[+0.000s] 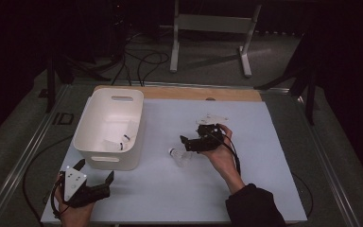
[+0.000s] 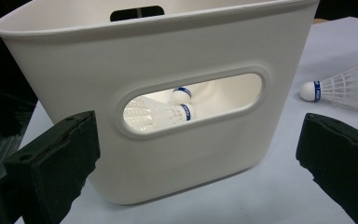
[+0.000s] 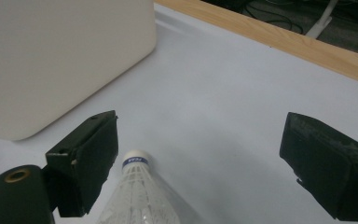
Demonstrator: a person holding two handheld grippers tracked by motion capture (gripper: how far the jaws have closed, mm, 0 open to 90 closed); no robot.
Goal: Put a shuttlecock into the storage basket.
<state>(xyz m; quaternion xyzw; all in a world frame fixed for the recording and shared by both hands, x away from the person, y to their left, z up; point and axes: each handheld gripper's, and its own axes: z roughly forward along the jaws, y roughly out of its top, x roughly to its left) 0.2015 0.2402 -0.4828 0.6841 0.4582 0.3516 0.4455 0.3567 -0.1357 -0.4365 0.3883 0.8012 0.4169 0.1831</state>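
Note:
A white plastic bin [image 1: 90, 146] stands at the table's left, with two shuttlecocks [image 1: 123, 140] lying in it. Through its handle slot I see them, white feathers with blue-banded corks [image 2: 161, 114]. My left gripper [image 1: 95, 169] hovers open just in front of the bin's near wall [image 2: 168, 168], holding nothing. A loose shuttlecock [image 1: 179, 156] lies on the table to the right of the bin [image 2: 340, 86]. My right gripper [image 1: 185, 144] is open just over this shuttlecock [image 3: 137, 196], which lies between the jaws, close to the left one.
The table [image 1: 170, 189] has a light blue-white top and a wooden strip [image 1: 179, 92] along its far edge. A pale flat shape [image 1: 212, 118] shows just beyond the right hand; I cannot tell what it is. Cables and a metal stand sit on the floor behind.

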